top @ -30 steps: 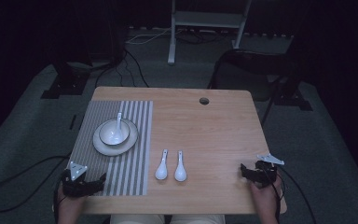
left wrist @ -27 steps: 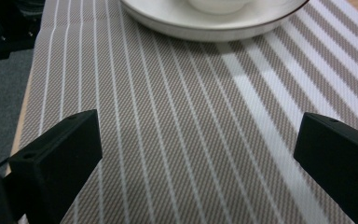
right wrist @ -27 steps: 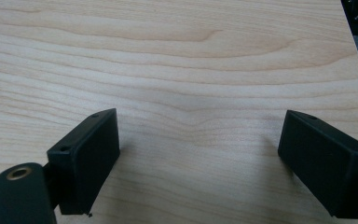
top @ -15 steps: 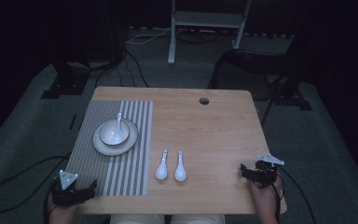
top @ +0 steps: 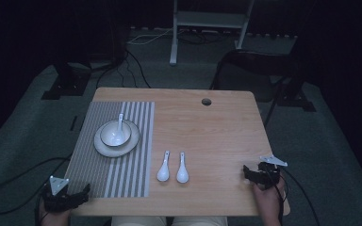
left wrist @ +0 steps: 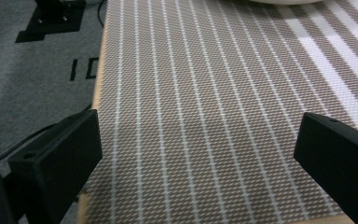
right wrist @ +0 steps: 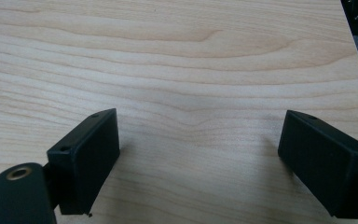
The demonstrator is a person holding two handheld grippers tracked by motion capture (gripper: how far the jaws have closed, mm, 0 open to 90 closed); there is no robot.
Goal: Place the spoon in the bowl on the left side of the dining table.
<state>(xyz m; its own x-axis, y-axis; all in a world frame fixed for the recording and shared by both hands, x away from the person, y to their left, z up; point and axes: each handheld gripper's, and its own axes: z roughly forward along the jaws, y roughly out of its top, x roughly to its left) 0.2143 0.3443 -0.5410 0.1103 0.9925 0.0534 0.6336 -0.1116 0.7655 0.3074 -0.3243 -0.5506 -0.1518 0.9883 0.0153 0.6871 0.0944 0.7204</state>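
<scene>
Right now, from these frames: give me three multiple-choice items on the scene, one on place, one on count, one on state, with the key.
1. Where does the bowl stand?
A. on a plate on the mat
B. on bare wood
C. on the floor

2. How many spoons lie on the bare table?
A. none
B. two
C. four

3. How do the left gripper jaws stand?
A. shut on a spoon
B. shut, empty
C. open, empty

Key: 1 A, the bowl sits on the plate on the striped mat. 2 B, two spoons lie side by side right of the mat; a third rests in the bowl. 3 C, a wide gap with mat between the jaws.
</scene>
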